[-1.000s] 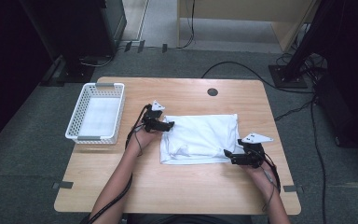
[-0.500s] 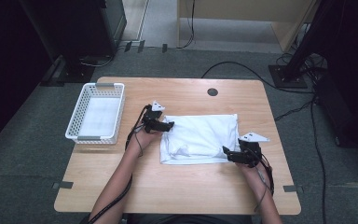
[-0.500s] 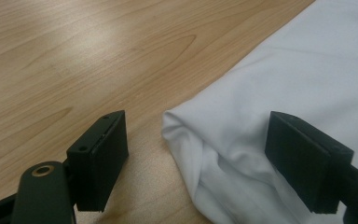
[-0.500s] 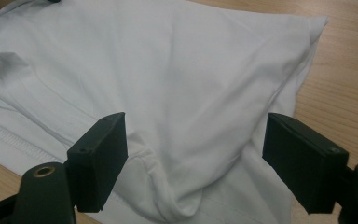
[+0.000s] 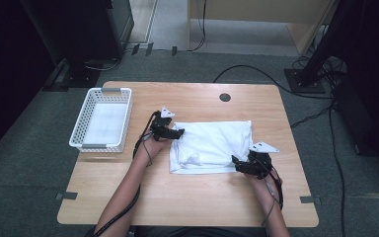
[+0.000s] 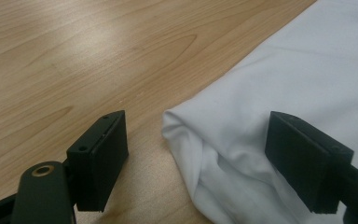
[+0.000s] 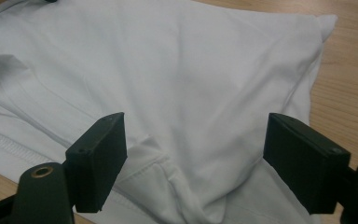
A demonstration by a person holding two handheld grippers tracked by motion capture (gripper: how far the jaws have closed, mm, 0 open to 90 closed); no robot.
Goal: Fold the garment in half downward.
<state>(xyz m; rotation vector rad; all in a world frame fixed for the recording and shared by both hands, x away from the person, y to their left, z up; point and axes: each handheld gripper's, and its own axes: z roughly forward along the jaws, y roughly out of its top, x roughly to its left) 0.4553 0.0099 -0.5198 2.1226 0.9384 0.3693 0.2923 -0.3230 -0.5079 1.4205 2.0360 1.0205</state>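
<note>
white cloth point(image 5: 212, 145) between table point(image 5: 187, 197) edges

Basket point(image 5: 101, 120) left of cloth point(image 5: 212, 146)

cloth point(image 6: 279, 93): cut off at right and bottom edges | cloth's left part in right gripper view: cut off | basket point(image 5: 81, 128) contents: too blurred to tell

Setting: lab or office recording room. Beyond my fingers point(image 5: 179, 132), past the wooden bench point(image 5: 197, 197): grey carpet point(image 5: 24, 163), trailing cables point(image 5: 256, 74), black equipment stands point(image 5: 308, 74), a pale cabinet point(image 5: 256, 24).
</note>
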